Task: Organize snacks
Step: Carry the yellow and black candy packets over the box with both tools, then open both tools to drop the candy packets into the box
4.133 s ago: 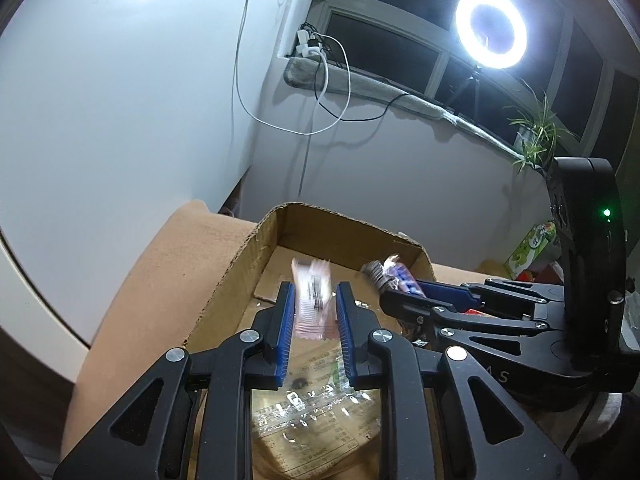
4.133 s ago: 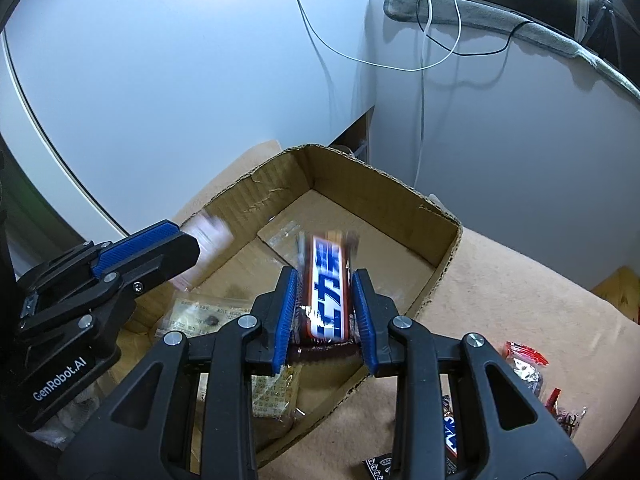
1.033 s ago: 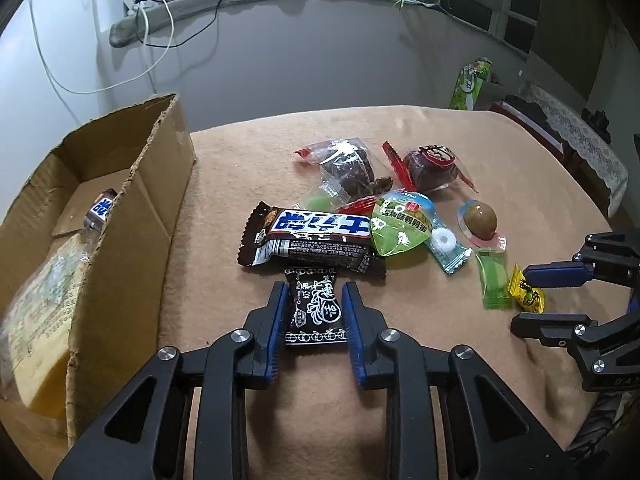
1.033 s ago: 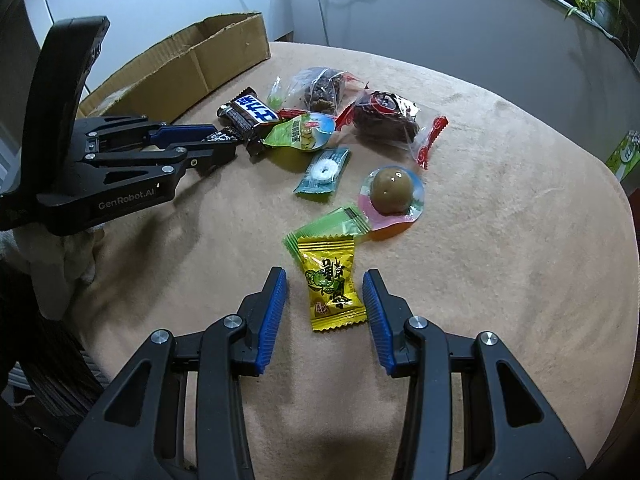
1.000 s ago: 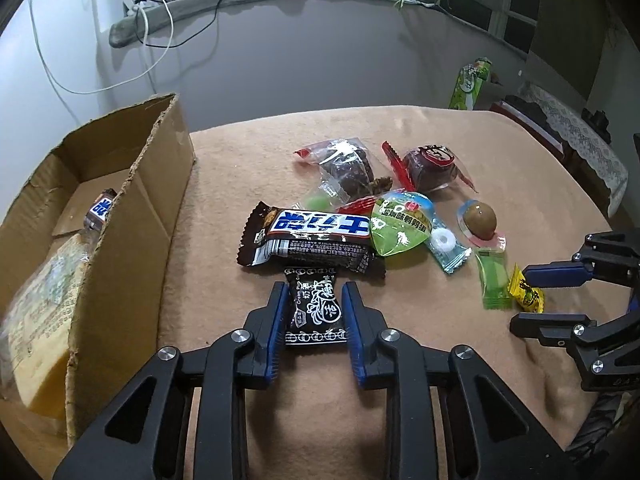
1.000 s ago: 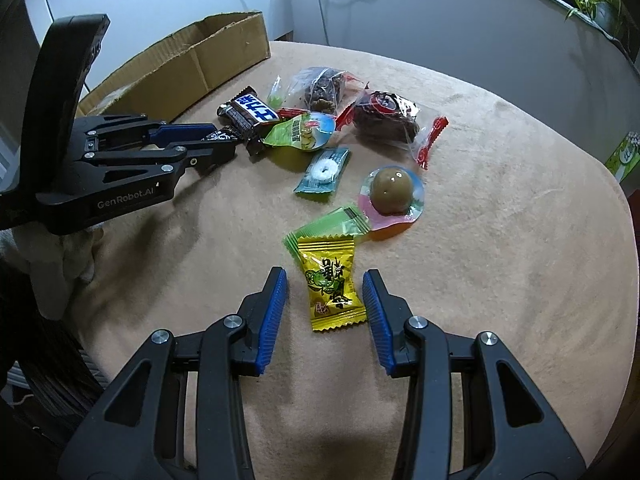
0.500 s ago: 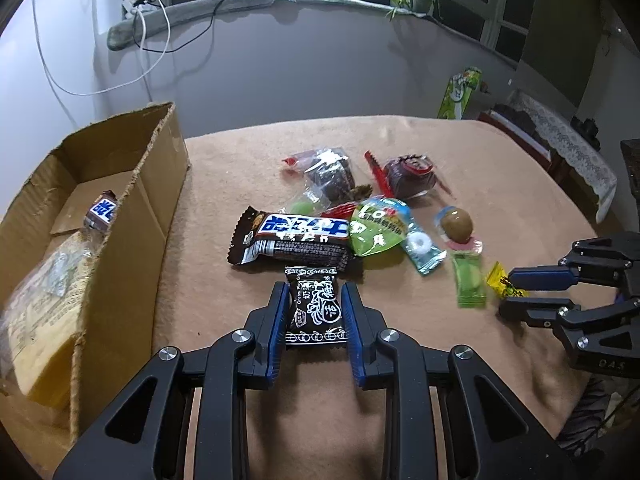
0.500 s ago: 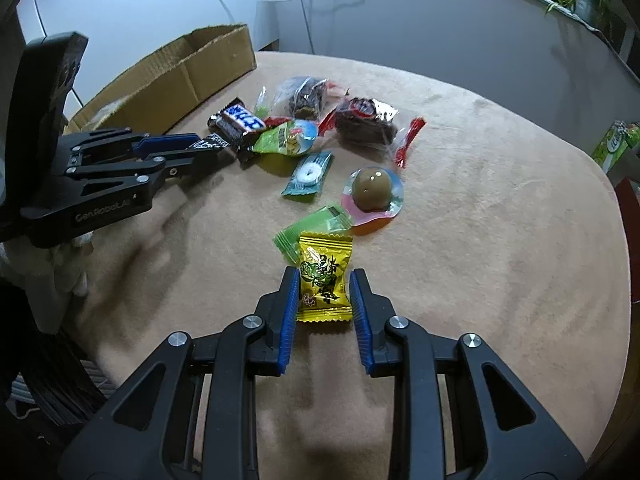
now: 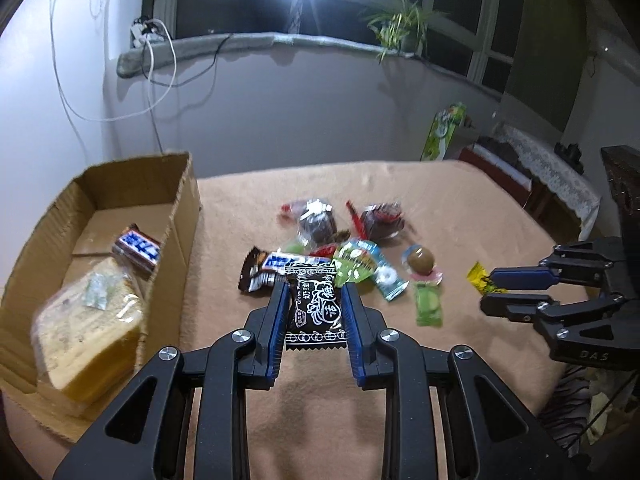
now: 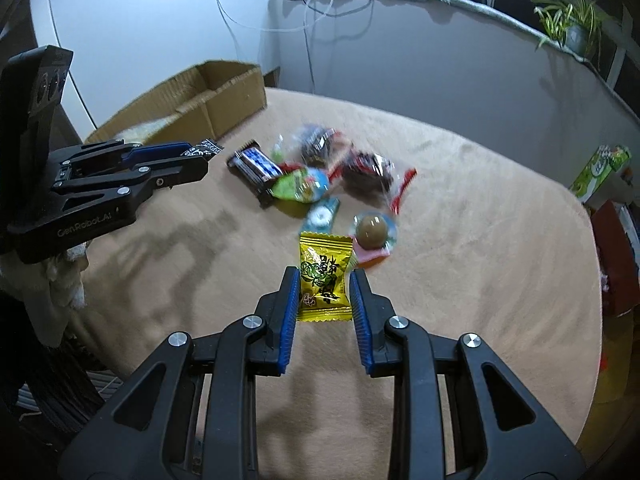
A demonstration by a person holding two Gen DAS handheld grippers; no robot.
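Both tools are closed on small wrapped sweets and lifted clear of the tan-covered bench (image 10: 500, 240). The left tool (image 9: 313, 304) pinches a black candy packet (image 9: 315, 307) across its width, the packet standing upright between the blue pads with its crimped ends free above and below. The right tool (image 10: 325, 294) grips a yellow candy packet (image 10: 325, 276) the same way, by its two long edges. Both packets look very light and their film wrappers soft and a little slick, so they probably crumple rather than resist; a hold across the filled middle, as here, seems safer than one on a crimped end, which could slide out or tear. The cardboard box (image 9: 182, 216) sits at the left side of the bench and already holds a blue-and-white chocolate bar (image 9: 138, 247) and a clear-wrapped cake slice (image 9: 90, 336). Near the middle of the bench lies the rest of the pile: another chocolate bar (image 9: 264, 268), a green pouch (image 9: 354, 262), two dark snack bags (image 9: 318, 224), a round sweet on a pink wrapper (image 9: 422, 260), a mint in a teal wrapper (image 9: 390, 280) and a green candy (image 9: 428, 304). The soft bagged pieces would likely deform under a hard squeeze, so a light pinch should do.
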